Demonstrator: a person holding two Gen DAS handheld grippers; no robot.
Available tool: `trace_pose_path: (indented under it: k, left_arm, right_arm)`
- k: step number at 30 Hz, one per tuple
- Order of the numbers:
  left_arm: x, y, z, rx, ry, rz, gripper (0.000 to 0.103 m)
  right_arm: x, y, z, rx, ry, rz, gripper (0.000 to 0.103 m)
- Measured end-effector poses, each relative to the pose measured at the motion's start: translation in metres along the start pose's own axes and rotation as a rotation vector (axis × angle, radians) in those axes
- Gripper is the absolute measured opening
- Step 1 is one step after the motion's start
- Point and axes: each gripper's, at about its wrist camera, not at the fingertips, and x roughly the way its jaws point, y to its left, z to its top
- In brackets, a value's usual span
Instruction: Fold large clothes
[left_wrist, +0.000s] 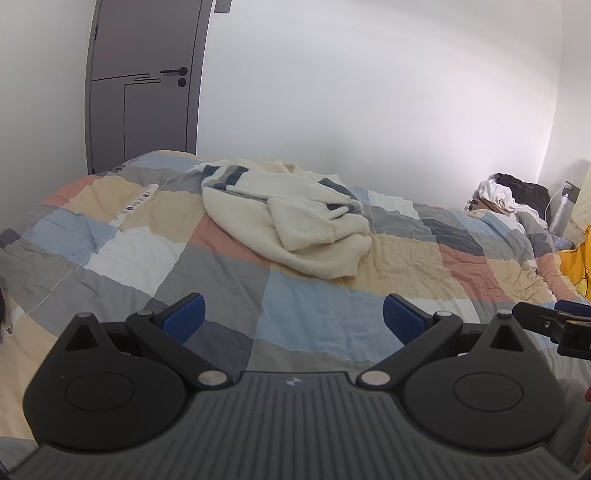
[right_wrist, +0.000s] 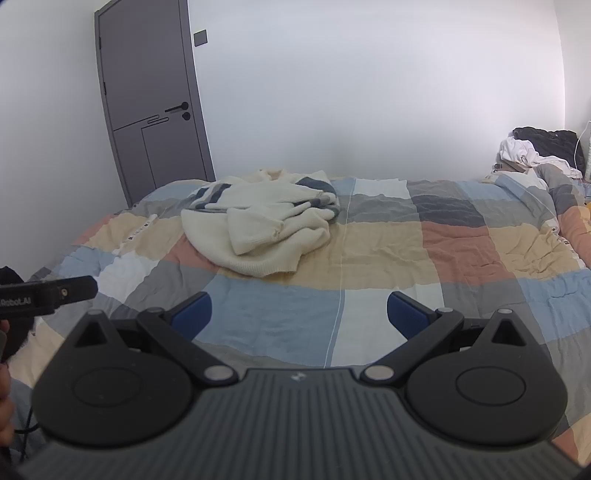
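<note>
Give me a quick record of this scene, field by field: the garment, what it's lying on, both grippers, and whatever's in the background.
garment: cream knit sweater with dark stripes, crumpled in a heap, not yet folded
surface: patchwork quilt on a bed
left gripper: open, empty, short of the sweater
right gripper: open, empty, short of the sweater
background: grey door, shut; pile of clothes at the far right end of the bed

A crumpled sweater (left_wrist: 291, 225) lies on the quilt (left_wrist: 314, 317) covering the bed, toward its far left part. Behind the bed, at the far left corner, stands a door (left_wrist: 144, 85). A pile of clothes (left_wrist: 513, 195) sits at the far right end of the bed. Both hand-held grippers hover side by side over the near edge, well apart from the sweater.
</note>
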Motion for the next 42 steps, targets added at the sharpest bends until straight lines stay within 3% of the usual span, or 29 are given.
trace_pose_path:
  k: [18,42]
  left_arm:
    - [-0.027,0.004,0.011,-0.002,-0.01,-0.002,0.103]
    - [-0.032,0.015,0.027,-0.019,-0.023,0.005,0.103]
  right_arm:
    - [-0.007,-0.004,-0.005,0.014,0.003,0.001,0.103]
    - [-0.002,0.008,0.009,0.003,0.006,0.008,0.103]
